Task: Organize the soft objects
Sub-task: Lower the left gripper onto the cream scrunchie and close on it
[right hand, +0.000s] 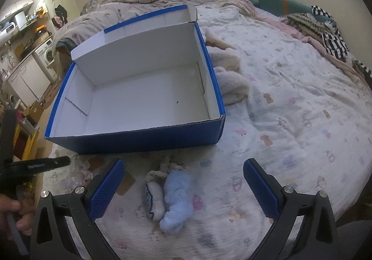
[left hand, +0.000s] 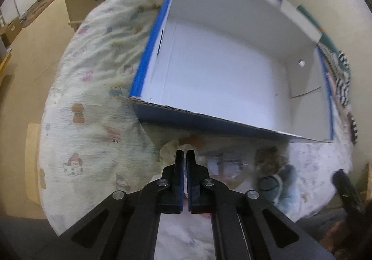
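An open blue cardboard box (right hand: 148, 141) with a white, empty inside stands on the bed; it also shows in the left wrist view (left hand: 209, 120). In front of it lie a fluffy light-blue sock (right hand: 176, 199), a white sock with dark trim (right hand: 154, 199) and a cream knitted piece (right hand: 162, 170). My right gripper (right hand: 183, 167) is open, its jaws wide apart on either side of these socks, just above them. My left gripper (left hand: 185, 153) is shut and empty above the bed, near a crumpled cream item (left hand: 168, 149). The blue sock (left hand: 286, 181) shows blurred at its right.
The bed has a white printed sheet (right hand: 290, 120). Cream fleece items (right hand: 230, 78) lie against the box's right side. Striped and pink blankets (right hand: 325, 32) lie at the far right. The bed's edge and the floor (left hand: 30, 69) are to the left, with a washing machine (right hand: 47, 55) beyond.
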The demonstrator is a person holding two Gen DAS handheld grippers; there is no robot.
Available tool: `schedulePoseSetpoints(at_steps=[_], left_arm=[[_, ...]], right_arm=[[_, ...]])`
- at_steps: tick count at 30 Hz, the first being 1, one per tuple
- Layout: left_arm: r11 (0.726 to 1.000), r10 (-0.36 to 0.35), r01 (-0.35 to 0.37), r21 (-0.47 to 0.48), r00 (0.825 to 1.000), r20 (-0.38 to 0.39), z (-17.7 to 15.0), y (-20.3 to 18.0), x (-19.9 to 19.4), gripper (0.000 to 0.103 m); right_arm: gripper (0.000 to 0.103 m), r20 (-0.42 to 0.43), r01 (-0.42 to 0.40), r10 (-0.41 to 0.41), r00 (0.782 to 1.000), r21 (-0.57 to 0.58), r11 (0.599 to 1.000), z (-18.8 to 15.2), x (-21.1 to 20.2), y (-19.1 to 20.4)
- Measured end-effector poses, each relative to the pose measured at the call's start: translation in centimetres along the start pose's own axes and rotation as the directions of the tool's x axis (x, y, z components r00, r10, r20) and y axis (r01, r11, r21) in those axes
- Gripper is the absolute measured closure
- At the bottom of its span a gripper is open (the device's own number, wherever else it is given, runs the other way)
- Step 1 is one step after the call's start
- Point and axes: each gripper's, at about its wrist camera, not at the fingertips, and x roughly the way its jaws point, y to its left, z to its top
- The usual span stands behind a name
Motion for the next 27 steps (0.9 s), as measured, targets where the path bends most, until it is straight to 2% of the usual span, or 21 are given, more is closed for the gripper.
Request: schedulePoseSetpoints(at_steps=[4, 7, 9, 10, 11, 13, 16, 22, 27], left_arm=[[1.000, -0.010, 0.009, 0.026, 0.999, 0.030, -0.4, -0.5, -2.1, 0.101], [1.000, 0.019, -0.019, -0.009, 1.000, 0.001, -0.1, 0.1, -0.7, 0.098], [0.998, 0.027, -0.030, -0.058, 0.998, -0.053, 0.1, 0.6, 1.1, 0.083], [0.996, 0.040, -0.047, -0.075, 0.995, -0.088, 0.2, 0.7, 2.3, 0.069], [0.996, 0.038, -0.046, -0.078, 0.994, -0.101, 0.3, 0.6, 2.9, 0.063], [0.997, 0.049, -0.057, -0.061, 0.992, -0.118, 0.3, 0.2, 3.9, 0.061], [0.996, 0.060, -0.069, -0.059, 0.988, -0.142, 0.4, -0.2, 4.9, 0.047], [0.995, 0.053, -0.066, -0.078, 0.985, -0.161, 0.8, -0.2, 6.5, 0.045], [0.999, 0.037, -0.040, -0.018, 0.989, -0.145, 0.7, -1.8, 6.3, 0.045]], right_arm=[[0.000, -0.010, -0.013, 0.013, 1.000, 0.006, 1.000, 0.0, 0.1, 0.2], [0.000, -0.026, -0.023, 0.024, 0.999, 0.016, 1.000, -0.1, 0.4, 0.5], [0.000, -0.041, -0.035, 0.036, 0.998, 0.032, 0.999, -0.2, 0.7, 0.7], [0.000, -0.048, -0.041, 0.043, 0.998, 0.039, 0.998, -0.2, 0.8, 0.9], [0.000, -0.050, -0.043, 0.045, 0.998, 0.039, 0.998, -0.2, 0.8, 1.2], [0.000, -0.046, -0.042, 0.043, 0.998, 0.022, 0.999, -0.2, 0.9, 1.8], [0.000, -0.033, -0.038, 0.037, 0.999, -0.018, 0.999, -0.1, 0.7, 2.6], [0.000, -0.036, -0.022, 0.020, 0.999, -0.041, 0.999, -0.3, 0.6, 2.2], [0.000, -0.045, -0.022, 0.020, 0.999, -0.033, 0.999, -0.4, 0.7, 1.8]])
